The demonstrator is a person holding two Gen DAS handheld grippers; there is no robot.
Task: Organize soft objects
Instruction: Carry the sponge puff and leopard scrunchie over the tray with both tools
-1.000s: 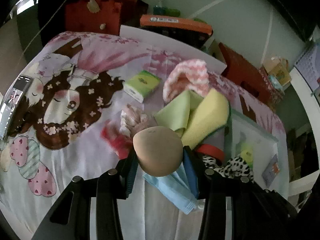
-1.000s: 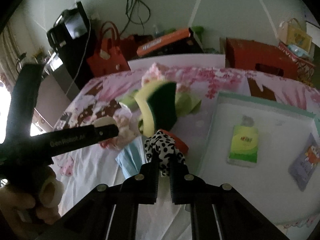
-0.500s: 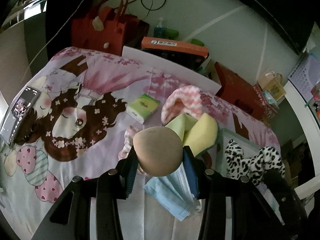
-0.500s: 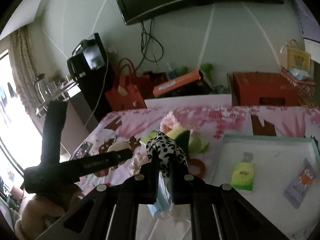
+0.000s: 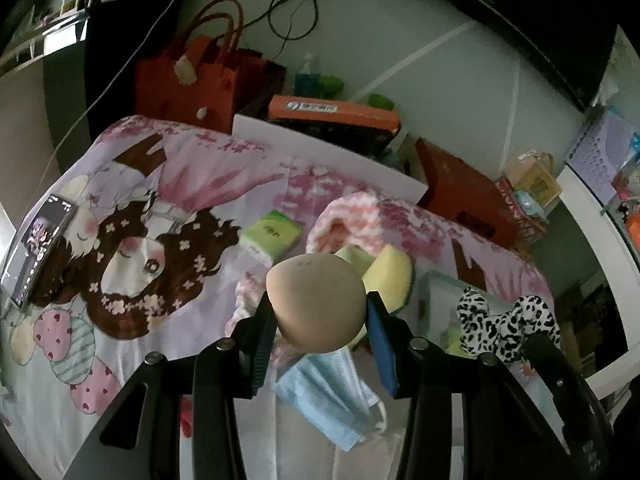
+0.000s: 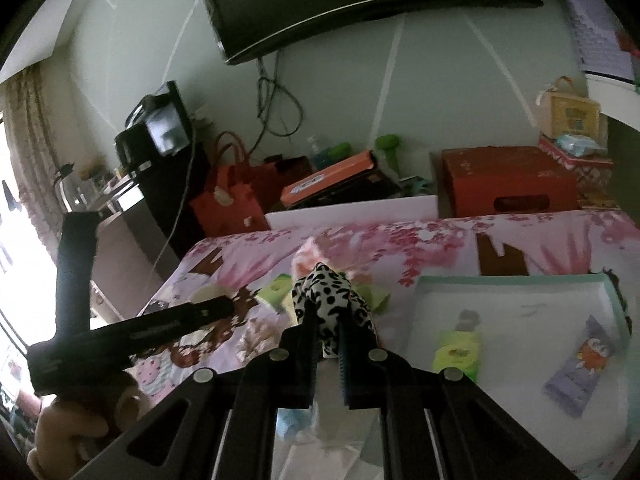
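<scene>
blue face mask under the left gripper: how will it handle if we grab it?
Probably floppy: the blue face mask lies crumpled, its pleats bent out of flat on the printed sheet. Likely very light, being thin fabric. Its ear loop trails loose at one edge, so it may snag or dangle when lifted.

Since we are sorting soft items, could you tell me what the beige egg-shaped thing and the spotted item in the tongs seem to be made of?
Beige egg-shaped thing: probably soft foam, like a makeup sponge; matte, smooth, no shine. Spotted item: fabric, black-and-white animal print, gathered and creased like a scrunchie or bow.
</scene>
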